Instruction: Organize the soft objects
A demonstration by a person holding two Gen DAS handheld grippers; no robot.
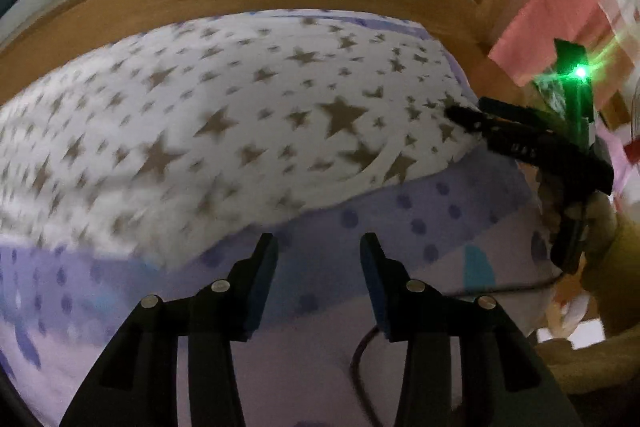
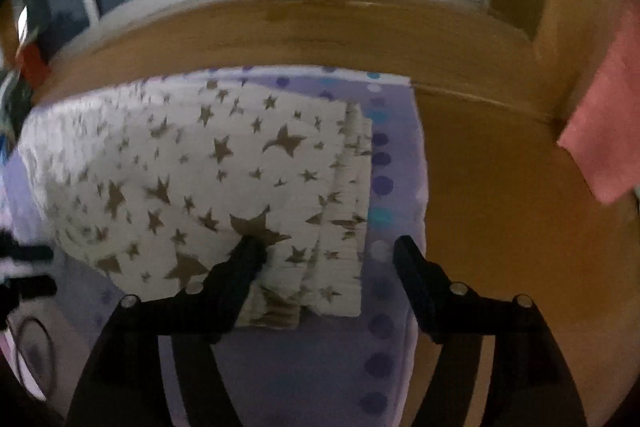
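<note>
My star-print blanket point(image 2: 200, 179) lay folded on the bed point(image 2: 320, 367), against the wooden headboard point(image 2: 280, 27). Both my left tongs point(image 1: 319, 247) and right tongs point(image 2: 326, 247) gaped empty near its blurred edge.

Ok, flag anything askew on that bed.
The star blanket lies crooked on the dotted sheet, its right edge bunched in uneven folds. A dark cable trails across the sheet. Nothing looks spilled or damaged.

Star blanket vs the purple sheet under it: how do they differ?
The star blanket is white with brown stars; the purple sheet is lilac with dots. The blanket is folded into a thick stack with layered edges showing; the sheet lies spread flat under it. Both are soft fabric on the bed.
</note>
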